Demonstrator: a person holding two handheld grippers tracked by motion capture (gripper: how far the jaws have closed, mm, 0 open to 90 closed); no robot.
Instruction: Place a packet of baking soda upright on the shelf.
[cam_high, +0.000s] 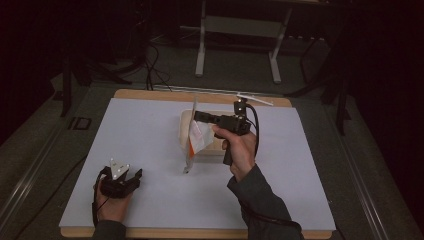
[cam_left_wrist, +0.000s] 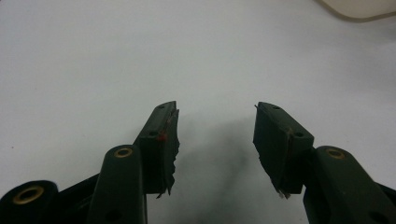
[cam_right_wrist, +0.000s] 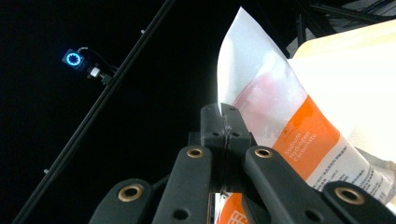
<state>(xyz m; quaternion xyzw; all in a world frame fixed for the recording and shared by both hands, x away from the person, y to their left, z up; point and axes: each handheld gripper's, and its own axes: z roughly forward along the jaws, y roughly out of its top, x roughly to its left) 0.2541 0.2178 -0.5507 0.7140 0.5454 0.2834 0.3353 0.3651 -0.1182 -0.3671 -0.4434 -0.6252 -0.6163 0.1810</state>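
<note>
My right gripper (cam_right_wrist: 225, 122) has its jaws closed on the white-orange pouch (cam_right_wrist: 285, 126), which rises above them, the cream tray (cam_high: 184, 125) behind. My left gripper (cam_left_wrist: 215, 135) rests open, with bare white table (cam_left_wrist: 93, 60) between its jaws.

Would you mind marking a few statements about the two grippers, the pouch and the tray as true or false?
1. The right gripper is shut on the pouch. True.
2. The left gripper holds the pouch too. False: its jaws stand apart with nothing between them, over bare white table surface.
3. The pouch carries an orange band with printed text. True.
4. The pouch lies flat inside the cream tray. False: it is lifted, hanging from the right gripper above the tray's near edge.
5. The left gripper is at the table's near left part, held in the person's hand. True.
</note>
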